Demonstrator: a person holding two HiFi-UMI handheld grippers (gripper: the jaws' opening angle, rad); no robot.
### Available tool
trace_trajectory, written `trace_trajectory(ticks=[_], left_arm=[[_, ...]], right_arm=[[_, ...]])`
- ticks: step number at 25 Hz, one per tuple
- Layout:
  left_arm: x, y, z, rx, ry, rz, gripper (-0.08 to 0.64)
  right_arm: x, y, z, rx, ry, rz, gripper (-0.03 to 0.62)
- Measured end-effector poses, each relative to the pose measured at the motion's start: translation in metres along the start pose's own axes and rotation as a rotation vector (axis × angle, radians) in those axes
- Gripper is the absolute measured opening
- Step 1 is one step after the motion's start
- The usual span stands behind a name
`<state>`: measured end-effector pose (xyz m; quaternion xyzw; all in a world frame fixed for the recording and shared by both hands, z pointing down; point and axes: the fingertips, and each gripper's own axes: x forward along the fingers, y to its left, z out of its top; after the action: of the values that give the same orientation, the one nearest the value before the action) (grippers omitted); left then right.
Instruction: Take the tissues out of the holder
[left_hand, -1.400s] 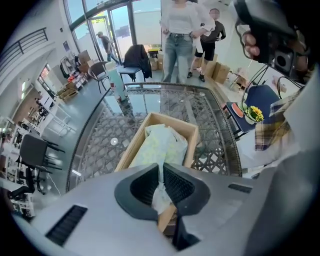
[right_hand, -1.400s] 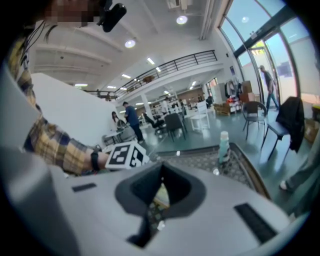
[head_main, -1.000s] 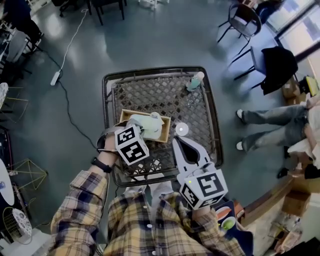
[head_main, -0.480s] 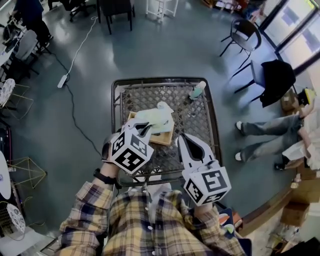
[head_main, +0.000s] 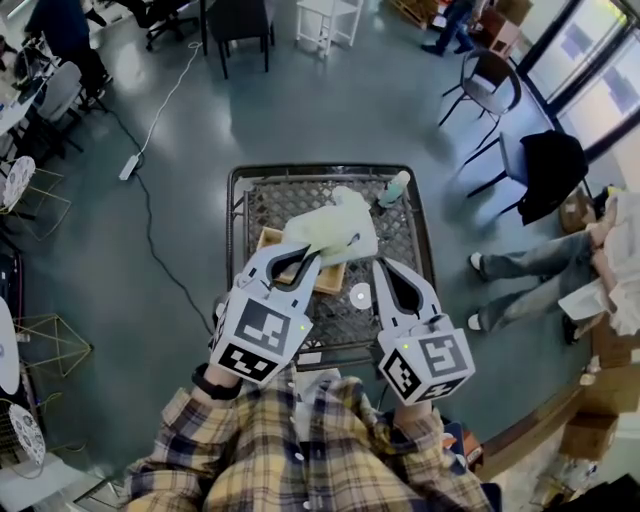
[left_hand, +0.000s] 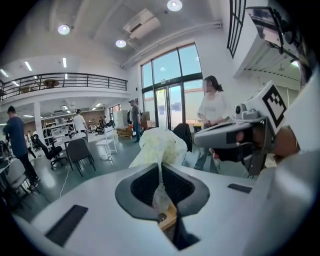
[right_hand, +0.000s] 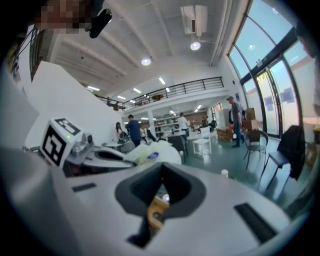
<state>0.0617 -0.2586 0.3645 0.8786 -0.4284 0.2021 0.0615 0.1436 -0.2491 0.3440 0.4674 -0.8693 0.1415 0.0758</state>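
Pinching the tissues (head_main: 335, 232) by a corner, left gripper (head_main: 318, 252) jaws clamped, apparently clear of the wooden holder (head_main: 268, 240) at 7 o'clock (right gripper (head_main: 383, 266) closed, empty, spare).

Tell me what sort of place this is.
Probably a large open-plan workspace or lab hall: a railed mezzanine, tall glass entrance doors, and office chairs standing about.

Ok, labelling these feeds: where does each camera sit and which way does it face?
Head view: on the person's head, facing steeply down at the mesh table; left gripper, right gripper and plaid sleeves show.
Left gripper view: rides that gripper, looking along jaws shut on the tissue.
Right gripper view: rides that gripper, looking along shut jaws.
Shared: all three show the tissue.
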Motion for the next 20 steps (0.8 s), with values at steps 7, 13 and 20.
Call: trace_trajectory(ticks=[7, 13, 20], left_arm=[[-0.022, -0.002, 0.028, -0.101, -0.176, 0.015, 0.038], [-0.030, -0.004, 0.022, -0.191, -0.227, 0.016, 0.038], [-0.032, -0.002, 0.018, -0.225, -0.221, 0.022, 0.038]], right_arm=[[0.006, 0.006, -0.001, 0.007, -0.002, 0.028, 0.009], [0.009, 0.008, -0.002, 0.005, 0.003, 0.036, 0.009], [0.013, 0.002, -0.004, 0.014, 0.014, 0.031, 0.009]])
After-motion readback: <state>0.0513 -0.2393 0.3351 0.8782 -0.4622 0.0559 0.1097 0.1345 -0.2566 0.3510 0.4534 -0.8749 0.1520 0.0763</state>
